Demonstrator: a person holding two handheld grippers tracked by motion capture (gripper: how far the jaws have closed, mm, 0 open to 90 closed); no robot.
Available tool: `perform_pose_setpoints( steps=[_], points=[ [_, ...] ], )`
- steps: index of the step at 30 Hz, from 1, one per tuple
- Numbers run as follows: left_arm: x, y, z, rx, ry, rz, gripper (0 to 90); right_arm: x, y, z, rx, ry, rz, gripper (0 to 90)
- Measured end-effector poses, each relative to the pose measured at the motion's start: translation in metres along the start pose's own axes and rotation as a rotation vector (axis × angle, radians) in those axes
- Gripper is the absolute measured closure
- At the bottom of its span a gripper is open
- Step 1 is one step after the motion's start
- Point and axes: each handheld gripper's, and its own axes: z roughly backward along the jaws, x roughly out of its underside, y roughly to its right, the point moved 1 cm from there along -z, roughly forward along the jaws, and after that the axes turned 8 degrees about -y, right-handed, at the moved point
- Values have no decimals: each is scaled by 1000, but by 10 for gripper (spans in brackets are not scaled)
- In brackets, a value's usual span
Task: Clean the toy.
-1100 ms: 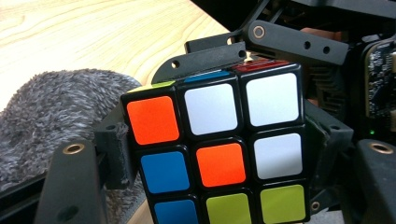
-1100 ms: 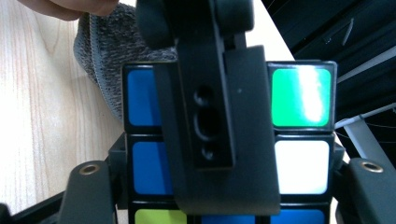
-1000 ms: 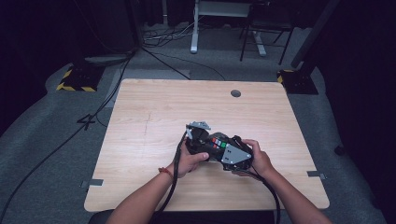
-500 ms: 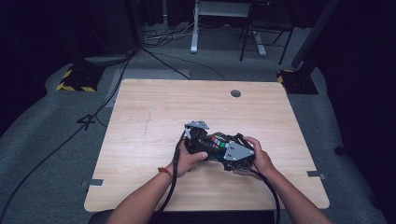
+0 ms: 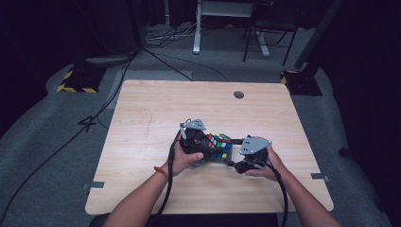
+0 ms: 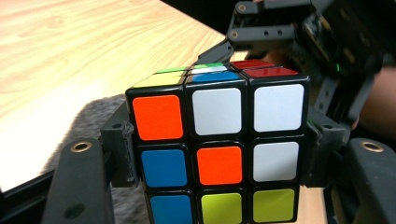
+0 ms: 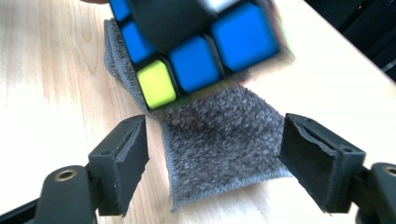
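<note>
- Left hand-held gripper (image 5: pixel 208 144) clamped on one Rubik's cube (image 5: pixel 219 144), pads pressing its two opposite sides in the left gripper view.
- Right hand-held gripper (image 5: pixel 239 158) with jaws spread wide, nothing between them but cloth below; just beside the cube, not touching it.
- Cube (image 6: pixel 219 144) held just above the table (image 5: pixel 156 113), over the grey cloth (image 7: pixel 219 144), near table centre toward the person's edge.
- Cube: black frame, scrambled 3x3 stickers. Face toward left camera: orange, white, white on top row; blue, orange, white in middle; blue, yellow-green, yellow-green at bottom. Top face shows green, white, blue, red bits.
- In right gripper view, cube (image 7: pixel 196 51) blurred, blue stickers and one yellow-green.
- Counts: one cube, one grey fuzzy cloth with stitched edge, two hand-held grippers, one table.
- Cloth lying flat on the wood table, partly under the cube.
</note>
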Motion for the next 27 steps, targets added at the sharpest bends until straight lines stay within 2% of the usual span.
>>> perform_pose_setpoints(
  steps=[5,9,13,16,18,20,24,27],
  points=[
    [3,1,10,-53,-24,-65,322,7,11,-6,-49,-15,-81,228],
    [8,-1,20,-78,-38,-92,322,5,15,-12,-69,-1,-114,232],
    [12,-2,30,-84,-24,-108,322,-2,14,-22,-72,-3,-121,242],
    [16,-1,37,-90,-35,-128,322,-6,14,-31,-73,-20,-118,236],
    [21,0,41,-85,-27,-131,323,-9,16,-33,-69,-12,-131,246],
    [24,0,44,-96,-29,-131,323,-11,17,-34,-63,-3,-131,247],
    [30,0,45,-103,-49,-134,323,-17,18,-35,-41,-4,-124,243],
    [33,2,44,-107,-65,-147,324,-23,21,-39,-48,5,-127,248]
  ],
)
